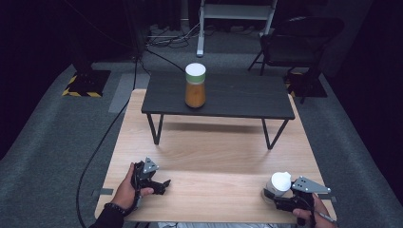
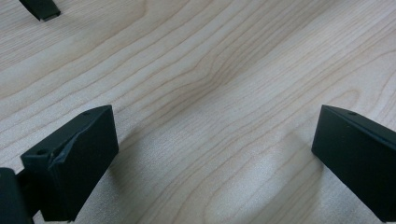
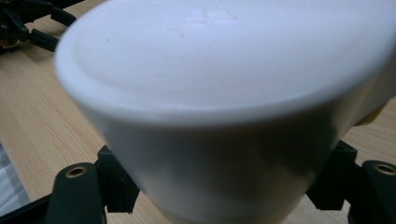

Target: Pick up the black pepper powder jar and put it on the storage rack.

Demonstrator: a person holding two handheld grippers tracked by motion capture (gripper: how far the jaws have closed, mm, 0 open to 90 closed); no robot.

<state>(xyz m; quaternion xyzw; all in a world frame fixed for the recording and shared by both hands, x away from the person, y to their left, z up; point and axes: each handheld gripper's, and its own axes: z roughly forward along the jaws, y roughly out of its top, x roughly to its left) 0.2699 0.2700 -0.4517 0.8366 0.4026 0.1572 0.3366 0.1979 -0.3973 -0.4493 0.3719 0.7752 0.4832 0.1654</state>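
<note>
Behind white bottle (image 3: 219,107), left gripper (image 3: 28,23).

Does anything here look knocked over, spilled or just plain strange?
Nothing stands out. The orange-filled jar stands upright on the small dark table, with no spill around it. The right gripper is closed around a white-capped container above the wooden table.

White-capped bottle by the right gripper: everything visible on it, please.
The bottle has a wide, smooth white cap that looks like plastic; the body below is mostly hidden, so its contents cannot be told. It stands near the front right corner of the wooden table, roughly upright. The right gripper is shut on it, black jaws pressing both sides just under the cap. Nothing else touches it.
</note>
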